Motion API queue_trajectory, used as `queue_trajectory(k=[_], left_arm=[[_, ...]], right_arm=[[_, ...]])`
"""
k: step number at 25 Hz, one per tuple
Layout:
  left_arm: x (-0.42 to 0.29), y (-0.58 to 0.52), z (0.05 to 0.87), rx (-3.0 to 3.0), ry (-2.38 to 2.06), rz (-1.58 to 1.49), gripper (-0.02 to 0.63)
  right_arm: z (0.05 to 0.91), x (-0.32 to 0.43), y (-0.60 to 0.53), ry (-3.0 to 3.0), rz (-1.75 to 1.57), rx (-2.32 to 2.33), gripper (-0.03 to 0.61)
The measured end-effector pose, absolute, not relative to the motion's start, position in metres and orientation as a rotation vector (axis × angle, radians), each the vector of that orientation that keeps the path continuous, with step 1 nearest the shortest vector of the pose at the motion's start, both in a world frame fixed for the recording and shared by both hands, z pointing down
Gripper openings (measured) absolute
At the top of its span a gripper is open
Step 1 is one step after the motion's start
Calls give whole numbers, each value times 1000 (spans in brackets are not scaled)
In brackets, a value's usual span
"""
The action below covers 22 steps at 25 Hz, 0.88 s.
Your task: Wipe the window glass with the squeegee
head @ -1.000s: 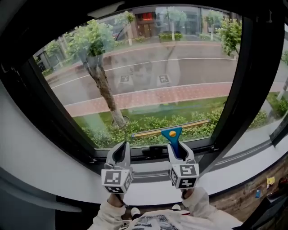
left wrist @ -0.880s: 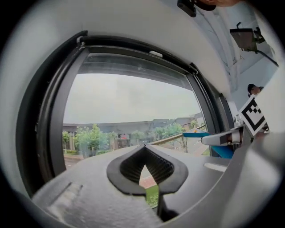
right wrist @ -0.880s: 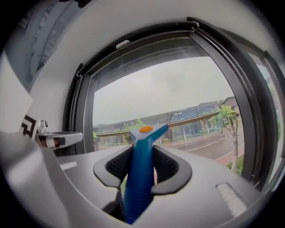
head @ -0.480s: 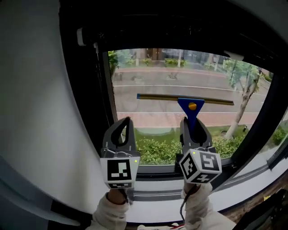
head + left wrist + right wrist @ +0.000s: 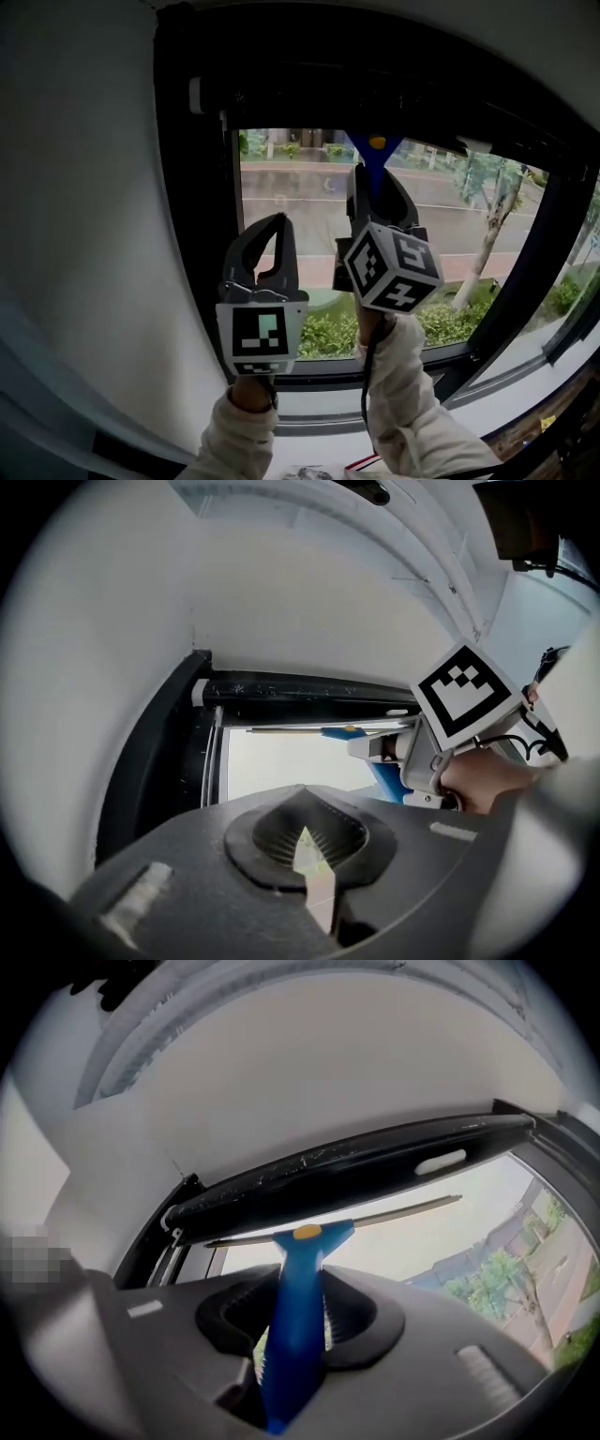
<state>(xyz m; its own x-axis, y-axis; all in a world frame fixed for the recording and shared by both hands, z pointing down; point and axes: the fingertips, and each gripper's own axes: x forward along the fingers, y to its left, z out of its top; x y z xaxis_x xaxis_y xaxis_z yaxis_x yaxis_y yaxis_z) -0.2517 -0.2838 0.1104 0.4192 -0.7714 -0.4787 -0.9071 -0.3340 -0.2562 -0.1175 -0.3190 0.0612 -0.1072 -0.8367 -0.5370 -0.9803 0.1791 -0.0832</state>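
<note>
Nearest me, my L gripper [image 5: 278,230] has jaws pressed together, nothing betw. them. Beside it and higher, R gripper [image 5: 377,183] clamps the blue squeegee [image 5: 298,1316] by its handle. The blade [image 5: 412,1208] lies at top of window glass [image 5: 291,202], just under black frame [image 5: 375,84].

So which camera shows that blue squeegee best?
The right gripper view: the squeegee fills its centre, handle clamped in the right tongs, blade across the top of the glass. The head view shows only its blue neck; the left gripper view catches it small, from the side.
</note>
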Motion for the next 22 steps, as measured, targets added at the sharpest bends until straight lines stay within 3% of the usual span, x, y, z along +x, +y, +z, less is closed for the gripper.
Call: queue_trajectory(k=[11,22], left_arm=[[-275,-282,84,-2103,1450,406,0],[-273,-298,107,-2154,1469,352,0]], right_arm=[[28,-146,-343,2030,499,-1701,140],[52,-143,-357,2046,463,-1750,140]])
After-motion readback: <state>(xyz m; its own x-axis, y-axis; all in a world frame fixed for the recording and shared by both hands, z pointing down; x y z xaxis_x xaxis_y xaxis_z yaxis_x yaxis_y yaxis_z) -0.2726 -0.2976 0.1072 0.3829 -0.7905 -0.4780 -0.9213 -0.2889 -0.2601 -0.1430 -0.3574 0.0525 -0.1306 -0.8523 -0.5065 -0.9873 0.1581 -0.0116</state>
